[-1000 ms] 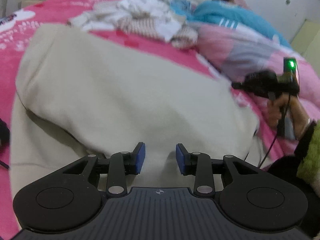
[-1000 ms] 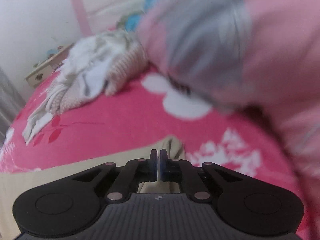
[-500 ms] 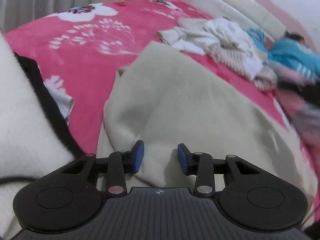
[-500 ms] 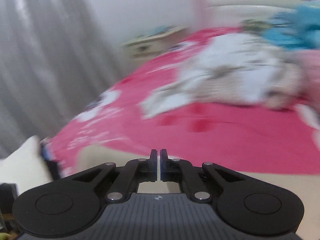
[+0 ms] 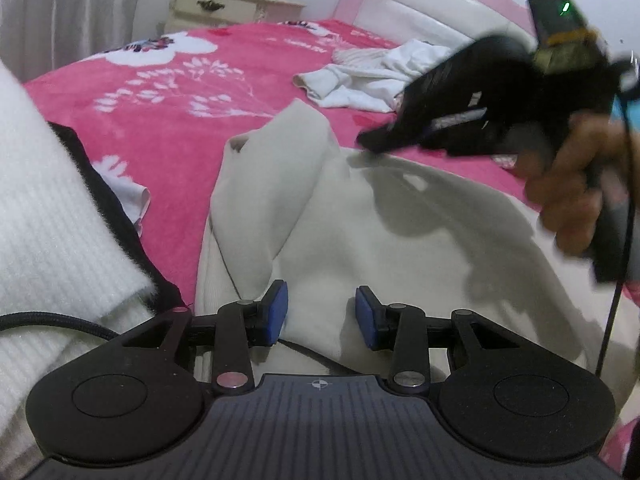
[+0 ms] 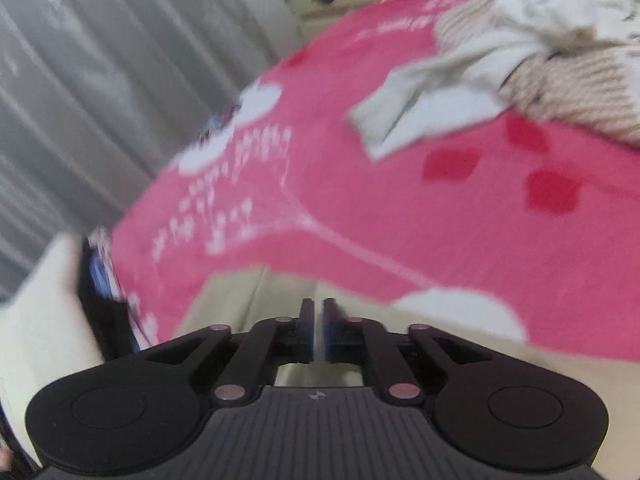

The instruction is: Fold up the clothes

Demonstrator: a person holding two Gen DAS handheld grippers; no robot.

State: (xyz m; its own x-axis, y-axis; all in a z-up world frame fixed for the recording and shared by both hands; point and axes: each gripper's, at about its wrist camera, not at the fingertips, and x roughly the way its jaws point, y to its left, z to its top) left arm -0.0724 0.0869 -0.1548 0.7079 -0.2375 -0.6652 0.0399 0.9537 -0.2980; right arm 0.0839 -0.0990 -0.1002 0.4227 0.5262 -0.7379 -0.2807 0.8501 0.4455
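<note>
- Cream garment [image 5: 400, 240] fills the left view's centre on the pink bedspread [image 5: 200, 92], its sleeve now folded over.
- Right gripper [image 5: 366, 142] has swung in at upper right, jaws just opening, nothing clearly between them.
- Left gripper [image 5: 320, 314] stays spread over the cloth.

Left hand-held gripper [image 5: 320, 312] part open; right hand-held gripper [image 6: 318, 330] opening, empty.

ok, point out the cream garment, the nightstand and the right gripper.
cream garment [image 5: 400, 240], left wrist view, flat middle panel
nightstand [image 5: 216, 6], left wrist view, drawer front
right gripper [image 6: 319, 330], right wrist view, gap between fingertips
</note>
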